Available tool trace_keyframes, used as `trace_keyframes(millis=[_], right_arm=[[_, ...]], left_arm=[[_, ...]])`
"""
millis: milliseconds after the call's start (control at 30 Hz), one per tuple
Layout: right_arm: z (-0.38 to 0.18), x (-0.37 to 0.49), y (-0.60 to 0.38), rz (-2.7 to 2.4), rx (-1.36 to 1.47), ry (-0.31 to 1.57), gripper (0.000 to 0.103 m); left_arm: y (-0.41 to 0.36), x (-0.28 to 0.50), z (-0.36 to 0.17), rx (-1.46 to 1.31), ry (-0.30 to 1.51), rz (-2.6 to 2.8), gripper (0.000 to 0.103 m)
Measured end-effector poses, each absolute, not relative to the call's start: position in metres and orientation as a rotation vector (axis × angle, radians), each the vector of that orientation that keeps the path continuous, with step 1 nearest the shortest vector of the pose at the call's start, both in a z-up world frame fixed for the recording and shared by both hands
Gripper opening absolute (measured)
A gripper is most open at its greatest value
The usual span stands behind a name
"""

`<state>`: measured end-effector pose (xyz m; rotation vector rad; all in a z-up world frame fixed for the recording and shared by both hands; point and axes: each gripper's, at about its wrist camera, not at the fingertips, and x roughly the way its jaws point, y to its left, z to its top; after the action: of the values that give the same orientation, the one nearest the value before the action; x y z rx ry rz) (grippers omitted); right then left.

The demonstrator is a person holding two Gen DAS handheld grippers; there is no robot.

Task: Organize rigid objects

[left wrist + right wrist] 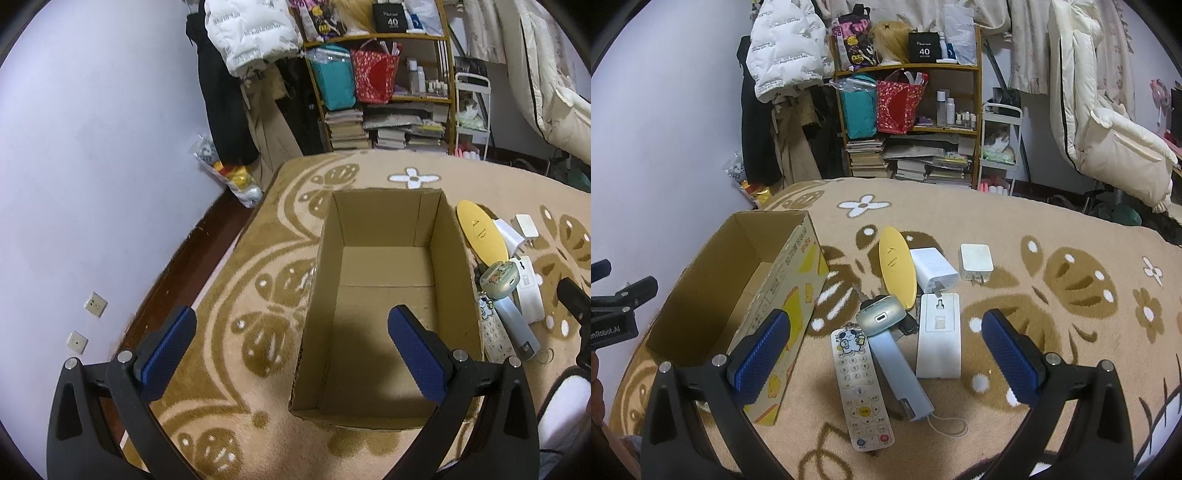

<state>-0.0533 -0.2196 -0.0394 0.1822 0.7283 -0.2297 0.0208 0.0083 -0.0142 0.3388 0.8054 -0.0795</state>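
Observation:
An empty cardboard box stands open on the patterned blanket, seen from the side as the cardboard box in the right wrist view. To its right lie a white remote, a grey-blue handheld device, a white flat block, a yellow oval case and two white chargers. My left gripper hangs open above the box's near left wall. My right gripper hovers open over the remote and grey-blue device, holding nothing.
The beige blanket covers a bed. A purple wall runs along the left. Behind the bed stand a cluttered shelf, a white cart and hanging coats. Bare blanket lies right of the items.

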Motion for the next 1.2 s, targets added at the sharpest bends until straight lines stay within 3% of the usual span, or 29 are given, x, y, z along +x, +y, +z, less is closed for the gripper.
trace_keyframes(millis=[667,733,1067,1133,1200], right_arm=[[-0.084,0.018,-0.224,-0.129,0.120,0.819,0.103],[-0.091,0.024,-0.224,-0.114,0.120,0.839,0.096],[-0.124,0.040,-0.232,-0.100,0.142,0.928,0.087],[-0.130,0.042,-0.235,-0.111,0.150,0.942,0.072],[-0.135,0.043,-0.239,-0.118,0.157,0.953,0.068]], left_arm=[[0.019,0.098,-0.061,0.333,1.034,0.004,0.103],[0.019,0.103,-0.068,0.343,1.054,0.017,0.103],[0.011,0.112,-0.099,0.440,1.139,0.052,0.103],[0.009,0.113,-0.103,0.454,1.150,0.060,0.102],[0.008,0.113,-0.105,0.453,1.154,0.048,0.099]])
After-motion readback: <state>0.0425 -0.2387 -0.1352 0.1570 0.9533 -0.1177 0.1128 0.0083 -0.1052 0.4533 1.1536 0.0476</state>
